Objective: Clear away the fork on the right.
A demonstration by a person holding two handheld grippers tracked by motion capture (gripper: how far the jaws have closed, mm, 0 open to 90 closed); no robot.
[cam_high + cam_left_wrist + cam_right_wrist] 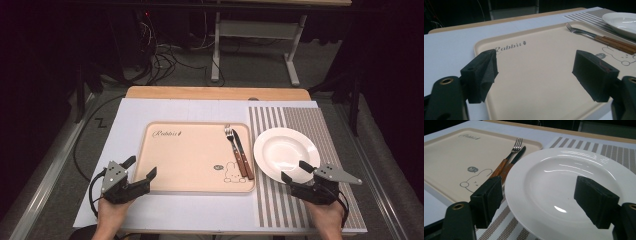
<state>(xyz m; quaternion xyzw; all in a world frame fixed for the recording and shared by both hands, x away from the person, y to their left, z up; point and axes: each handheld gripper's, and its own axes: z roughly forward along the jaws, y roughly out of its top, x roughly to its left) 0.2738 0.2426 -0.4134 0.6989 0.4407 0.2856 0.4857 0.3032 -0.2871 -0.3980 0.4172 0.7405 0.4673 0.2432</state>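
Observation:
A white plate (286,152) lies on a striped placemat (305,125) at the right. My right gripper (294,170) hovers at the plate's near rim, open. In the right gripper view the jaws of the right gripper (539,195) stand wide apart over the plate (564,170) and touch nothing. A beige rabbit tray (190,155) sits in the middle, with a wood-handled fork (233,150) and knife (244,155) along its right side. My left gripper (141,166) is open over the tray's near left corner. The left gripper (534,72) has only bare tray (536,50) between its jaws.
A white mat (125,125) covers the tabletop under the tray and placemat. The table's wooden far edge (215,93) shows behind it. Cables and a desk frame (255,45) stand on the dark floor beyond. The table's near edge is just behind both hands.

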